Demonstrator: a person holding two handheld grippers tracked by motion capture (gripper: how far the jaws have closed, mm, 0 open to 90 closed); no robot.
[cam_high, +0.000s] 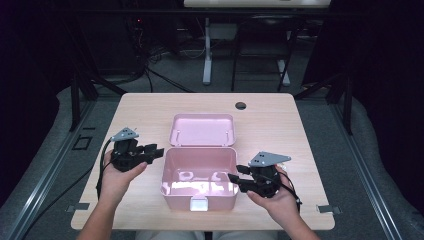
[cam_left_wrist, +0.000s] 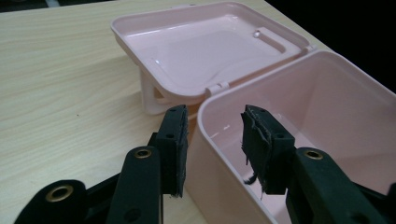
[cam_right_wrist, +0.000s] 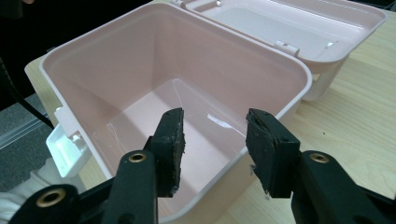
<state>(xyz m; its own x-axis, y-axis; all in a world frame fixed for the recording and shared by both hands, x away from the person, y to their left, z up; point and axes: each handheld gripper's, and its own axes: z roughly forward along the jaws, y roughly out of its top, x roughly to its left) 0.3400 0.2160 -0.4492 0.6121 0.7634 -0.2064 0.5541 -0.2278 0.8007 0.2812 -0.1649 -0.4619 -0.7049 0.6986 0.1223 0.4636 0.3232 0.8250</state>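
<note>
box: pink box (cam_high: 198, 176) lies open at centre frame on the surface (cam_high: 280, 125), lid (cam_high: 202, 129) folded back | left hand-held gripper (cam_high: 154, 151): jaws apart, empty, astride the box's left wall | right hand-held gripper (cam_high: 235, 178): jaws apart, empty, at the right wall | tip: to grip, seat pads squarely on the rim | writing: none legible

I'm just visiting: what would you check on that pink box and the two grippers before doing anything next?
1. Lid swung fully open, lying back behind the pink box: ok.
2. Box upright on the table: ok.
3. Box interior free of objects: ok, bare floor visible.
4. Left gripper holding nothing, jaws apart astride the box's corner rim: ok.
5. Right gripper holding nothing, jaws apart over the box wall: ok.
6. White front latch undamaged: cannot tell.
</note>
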